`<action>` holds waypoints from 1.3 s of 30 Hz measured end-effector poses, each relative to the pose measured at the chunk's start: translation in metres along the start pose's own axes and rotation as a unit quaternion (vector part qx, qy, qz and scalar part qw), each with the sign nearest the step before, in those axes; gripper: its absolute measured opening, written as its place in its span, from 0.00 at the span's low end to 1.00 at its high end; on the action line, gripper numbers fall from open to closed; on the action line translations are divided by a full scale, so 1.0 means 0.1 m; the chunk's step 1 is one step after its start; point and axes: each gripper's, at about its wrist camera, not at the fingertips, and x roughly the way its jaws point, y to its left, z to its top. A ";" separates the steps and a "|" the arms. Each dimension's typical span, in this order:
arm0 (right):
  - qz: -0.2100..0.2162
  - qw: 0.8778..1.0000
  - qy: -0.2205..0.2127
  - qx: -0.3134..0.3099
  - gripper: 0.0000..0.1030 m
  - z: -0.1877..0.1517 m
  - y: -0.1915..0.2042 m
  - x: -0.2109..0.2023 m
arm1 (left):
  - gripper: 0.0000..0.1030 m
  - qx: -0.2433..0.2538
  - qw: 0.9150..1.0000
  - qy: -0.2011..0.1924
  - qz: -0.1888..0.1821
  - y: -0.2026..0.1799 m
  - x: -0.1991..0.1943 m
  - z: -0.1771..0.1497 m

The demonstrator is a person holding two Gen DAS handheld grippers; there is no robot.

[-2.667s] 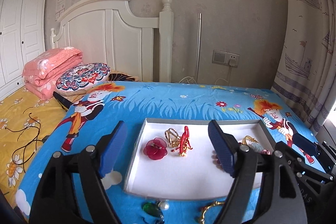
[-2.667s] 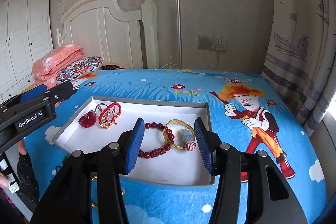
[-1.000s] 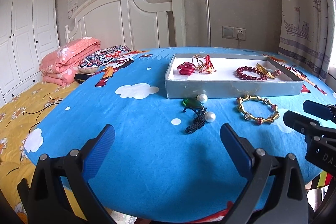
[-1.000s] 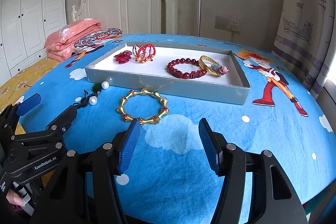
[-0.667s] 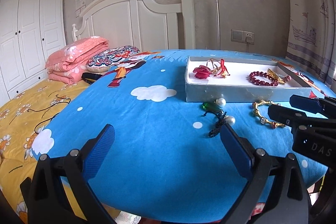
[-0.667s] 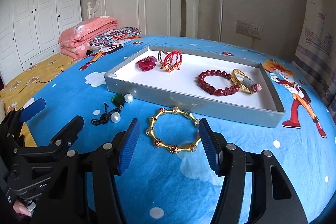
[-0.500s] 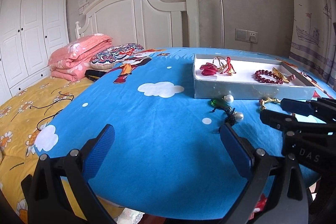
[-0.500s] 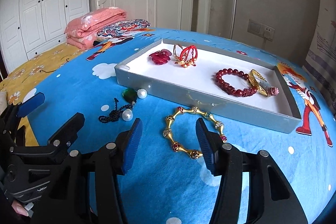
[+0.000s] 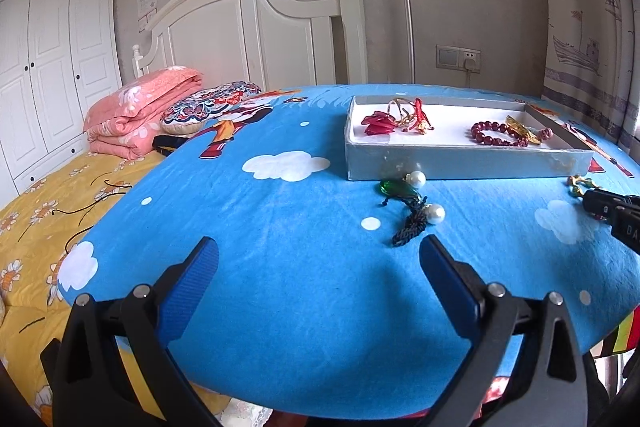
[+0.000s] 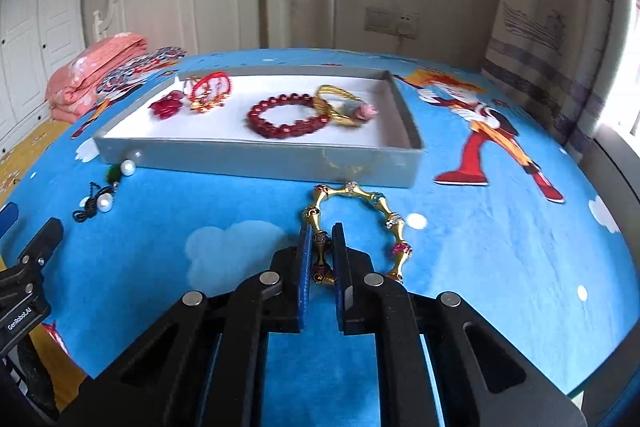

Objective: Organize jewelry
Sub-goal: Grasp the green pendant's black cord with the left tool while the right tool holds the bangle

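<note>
Blue cartoon bedspread (image 9: 280, 235); on it: grey tray (image 10: 256, 157), gold bracelet (image 10: 384, 211), pearl pendant (image 9: 412, 203).

Both wrist views toward tray (image 9: 460, 163)

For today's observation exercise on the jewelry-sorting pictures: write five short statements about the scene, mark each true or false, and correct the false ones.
1. The right gripper is shut on the gold bracelet. True.
2. The gold bracelet lies inside the grey tray. False: it lies on the blue bedspread, just in front of the tray.
3. The red bead bracelet is in the tray. True.
4. The left gripper holds the green pendant. False: its jaws stand wide open and empty, with the pendant lying on the bedspread ahead of it.
5. The tray is empty apart from the red bead bracelet. False: it also holds a gold bangle and other red pieces.
</note>
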 end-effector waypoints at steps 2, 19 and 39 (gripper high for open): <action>0.018 1.000 0.005 -0.007 0.11 -0.01 0.01 -0.02 | 0.95 0.004 1.000 0.000 -0.007 -0.04 0.00 0.00; 0.054 0.998 -0.006 -0.030 0.15 -0.01 0.12 0.00 | 0.50 -0.015 0.994 0.064 -0.087 -0.22 0.38 0.22; 0.111 0.993 -0.007 -0.029 0.16 -0.07 0.22 -0.07 | 0.12 -0.007 0.994 0.042 -0.097 -0.21 0.15 0.05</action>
